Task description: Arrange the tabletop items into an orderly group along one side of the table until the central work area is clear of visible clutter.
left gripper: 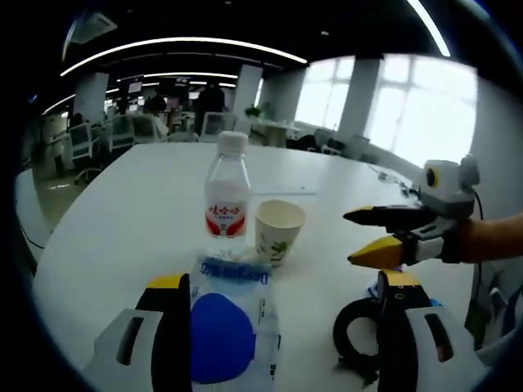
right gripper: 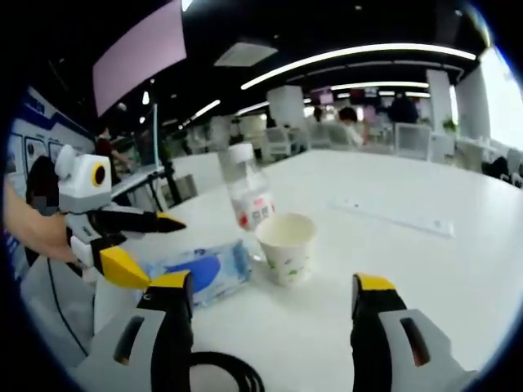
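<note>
Here we are at the white table (left gripper: 122,220), and the clutter sits in a tight knot: a clear water bottle (left gripper: 226,196) with a red label stands upright, a paper cup (left gripper: 279,231) just beside it at its 3 o'clock, and a blue-and-white wipes pack (left gripper: 225,327) lies flat in front of them, between the jaws of the left tool (left gripper: 282,298), which are spread wide and grip nothing. A black ring (left gripper: 355,335), perhaps a tape roll, rests by that tool's right jaw. In the right gripper view the right tool (right gripper: 270,298) is also wide apart and empty, cup (right gripper: 287,245) dead ahead at 12 o'clock, bottle (right gripper: 249,196) behind it toward 11, pack (right gripper: 204,273) at 10. My read is that the step in hand is a pick, and the pack looks like the left tool's target. Doing it well means coming down square over the pack's narrow width and closing gently, since the soft wrapper will likely buckle and slip. Worth watching: the cup looks light and the bottle tall, so any sideways sweep could tip them. The two tools are near each other, so I'd move one at a time.
</note>
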Demonstrator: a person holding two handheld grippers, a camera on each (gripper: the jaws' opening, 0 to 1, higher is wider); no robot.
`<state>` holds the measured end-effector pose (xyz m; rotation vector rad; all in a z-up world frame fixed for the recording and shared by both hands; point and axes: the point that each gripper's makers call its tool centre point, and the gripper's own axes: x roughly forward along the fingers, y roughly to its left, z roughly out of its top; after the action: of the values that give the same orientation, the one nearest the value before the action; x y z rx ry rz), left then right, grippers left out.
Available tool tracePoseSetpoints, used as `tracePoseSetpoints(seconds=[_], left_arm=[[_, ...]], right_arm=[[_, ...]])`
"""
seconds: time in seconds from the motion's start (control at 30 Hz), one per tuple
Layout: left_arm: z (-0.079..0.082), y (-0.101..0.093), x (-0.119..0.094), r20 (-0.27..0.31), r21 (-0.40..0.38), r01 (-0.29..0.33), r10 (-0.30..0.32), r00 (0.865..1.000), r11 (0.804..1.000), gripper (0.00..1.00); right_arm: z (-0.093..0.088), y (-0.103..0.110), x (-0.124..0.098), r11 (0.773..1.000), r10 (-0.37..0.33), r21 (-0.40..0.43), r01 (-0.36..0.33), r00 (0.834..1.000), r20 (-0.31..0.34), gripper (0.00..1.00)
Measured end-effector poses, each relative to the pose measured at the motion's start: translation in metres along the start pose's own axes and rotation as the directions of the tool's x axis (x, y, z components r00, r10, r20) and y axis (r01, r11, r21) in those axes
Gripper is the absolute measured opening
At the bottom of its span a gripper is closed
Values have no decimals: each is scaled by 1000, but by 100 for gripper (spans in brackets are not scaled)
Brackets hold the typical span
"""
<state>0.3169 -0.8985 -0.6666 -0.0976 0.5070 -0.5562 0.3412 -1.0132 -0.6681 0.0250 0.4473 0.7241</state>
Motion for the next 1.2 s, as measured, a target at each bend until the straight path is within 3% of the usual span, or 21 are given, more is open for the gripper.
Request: tracePoseSetpoints(seconds=[0.4, 1.07, 1.2], left_arm=[[10, 1, -20, 15, 23, -15, 15, 1000, 1000, 90], [-8, 29, -50, 23, -53, -94, 95, 995, 994, 83], [-16, 37, -56, 19, -74, -117, 119, 993, 990, 83]], right_arm=[[10, 8, -15, 1000, -17, -17, 18, 1000, 20, 75], [2, 28, 9, 999, 41, -30, -42, 999, -35, 67], [0, 40, 18, 997, 66, -36, -68, 996, -51, 66]])
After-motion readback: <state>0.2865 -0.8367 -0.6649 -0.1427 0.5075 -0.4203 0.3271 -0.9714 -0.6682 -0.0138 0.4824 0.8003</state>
